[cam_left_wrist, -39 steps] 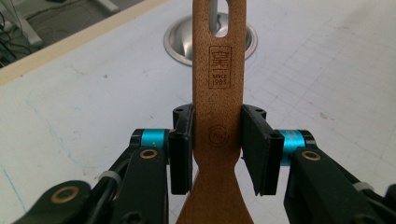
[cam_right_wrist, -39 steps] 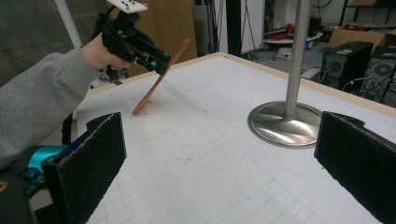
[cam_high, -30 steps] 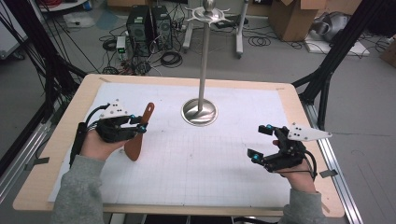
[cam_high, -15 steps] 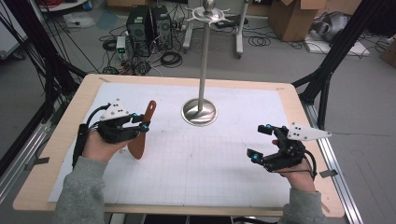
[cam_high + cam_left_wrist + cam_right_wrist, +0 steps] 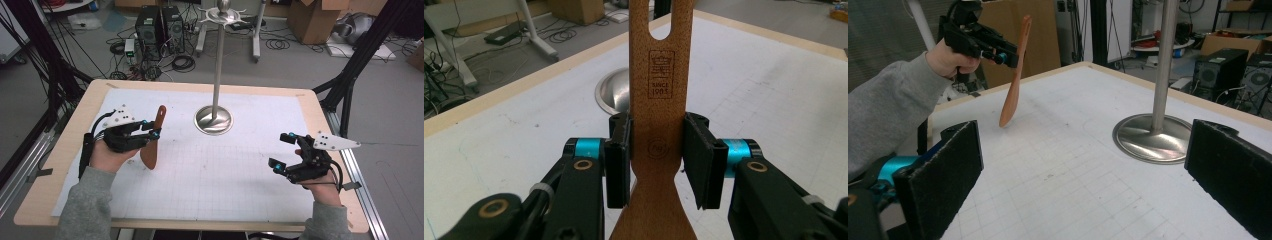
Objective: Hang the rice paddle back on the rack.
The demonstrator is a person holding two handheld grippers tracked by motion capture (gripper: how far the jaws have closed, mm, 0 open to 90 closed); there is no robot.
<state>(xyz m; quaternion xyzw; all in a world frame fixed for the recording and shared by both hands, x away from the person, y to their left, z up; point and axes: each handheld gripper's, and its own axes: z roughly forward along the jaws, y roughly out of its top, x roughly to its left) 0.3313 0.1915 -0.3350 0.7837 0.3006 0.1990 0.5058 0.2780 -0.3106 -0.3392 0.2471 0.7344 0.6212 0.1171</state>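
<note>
The wooden spatula [image 5: 658,100] bears a burnt-in stamp on its handle, just below the hanging slot: a small crest over the words "SINCE 1905" (the year is faint). Lower on the handle sits a round mark, too blurred to read.

Grey concrete floor [image 5: 125,30]; black computer towers [image 5: 159,22] beyond worktop's far edge, cables [image 5: 182,62] coiled beside; cardboard boxes [image 5: 312,20] past far right corner; black frame struts [image 5: 357,65] flanking sides.
</note>
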